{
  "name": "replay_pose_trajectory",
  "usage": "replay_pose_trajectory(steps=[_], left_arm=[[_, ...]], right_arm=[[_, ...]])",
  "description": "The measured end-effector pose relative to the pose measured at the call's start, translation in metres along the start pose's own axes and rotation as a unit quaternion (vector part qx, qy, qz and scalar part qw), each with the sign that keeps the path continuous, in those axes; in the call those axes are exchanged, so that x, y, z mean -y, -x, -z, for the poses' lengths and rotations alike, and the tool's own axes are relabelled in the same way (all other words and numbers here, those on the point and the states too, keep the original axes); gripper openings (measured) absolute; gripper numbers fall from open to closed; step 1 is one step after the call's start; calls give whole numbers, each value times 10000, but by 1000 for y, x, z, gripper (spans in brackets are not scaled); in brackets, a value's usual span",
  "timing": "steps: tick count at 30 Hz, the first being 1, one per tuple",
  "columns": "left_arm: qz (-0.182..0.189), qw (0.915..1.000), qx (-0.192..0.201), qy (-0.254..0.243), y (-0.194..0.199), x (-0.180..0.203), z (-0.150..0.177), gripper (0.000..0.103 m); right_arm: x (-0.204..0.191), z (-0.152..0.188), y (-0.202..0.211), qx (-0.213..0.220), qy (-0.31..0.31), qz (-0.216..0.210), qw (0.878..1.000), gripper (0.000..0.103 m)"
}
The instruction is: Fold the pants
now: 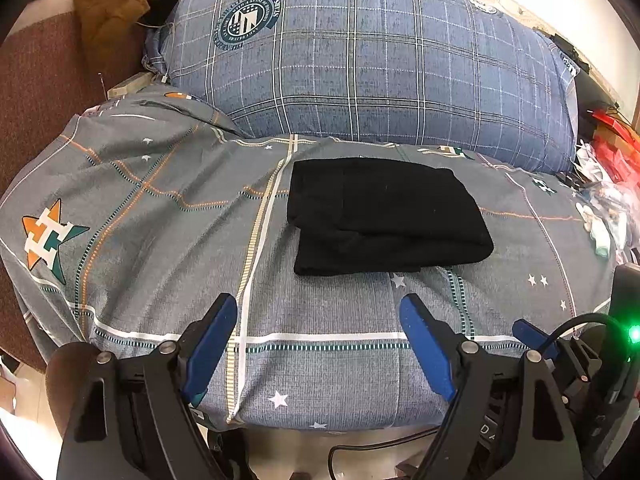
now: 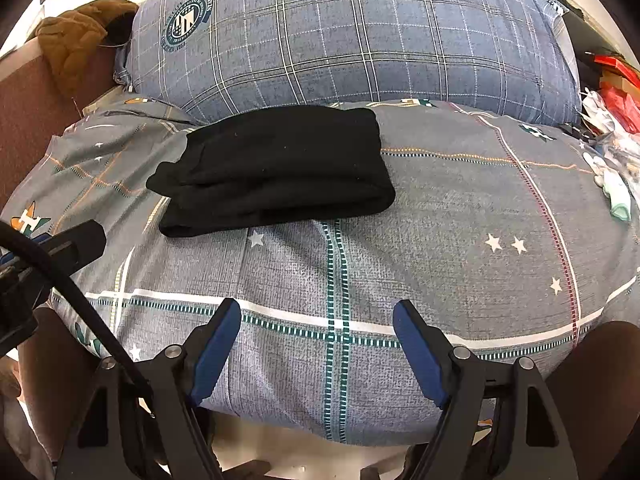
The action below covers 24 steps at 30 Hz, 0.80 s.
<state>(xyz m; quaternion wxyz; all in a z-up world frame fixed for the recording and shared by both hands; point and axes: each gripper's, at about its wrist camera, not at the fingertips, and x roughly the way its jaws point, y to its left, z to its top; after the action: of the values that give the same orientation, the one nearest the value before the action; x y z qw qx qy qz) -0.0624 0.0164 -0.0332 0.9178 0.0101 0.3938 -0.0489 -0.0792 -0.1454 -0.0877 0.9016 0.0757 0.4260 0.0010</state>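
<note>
Both grippers (jaws apart) above bedspread

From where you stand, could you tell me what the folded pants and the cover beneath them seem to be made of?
The folded pants look like soft, matte black knit, thick at the rounded fold; fibre unclear. The grey cover looks like printed woven cotton, with a visible weave texture.

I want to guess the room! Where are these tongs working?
Most likely a bedroom: a big plaid pillow lies behind a grey star-print bedspread, with folded black pants on top.
</note>
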Motion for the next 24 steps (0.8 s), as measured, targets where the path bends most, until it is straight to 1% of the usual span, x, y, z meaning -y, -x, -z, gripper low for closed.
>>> replay_pose_trajectory(steps=[24], left_arm=[[19,9999,-135,-30,-7,-1,2,83]], right_arm=[[0,3,-7,-145,-64,-67,9999,84]])
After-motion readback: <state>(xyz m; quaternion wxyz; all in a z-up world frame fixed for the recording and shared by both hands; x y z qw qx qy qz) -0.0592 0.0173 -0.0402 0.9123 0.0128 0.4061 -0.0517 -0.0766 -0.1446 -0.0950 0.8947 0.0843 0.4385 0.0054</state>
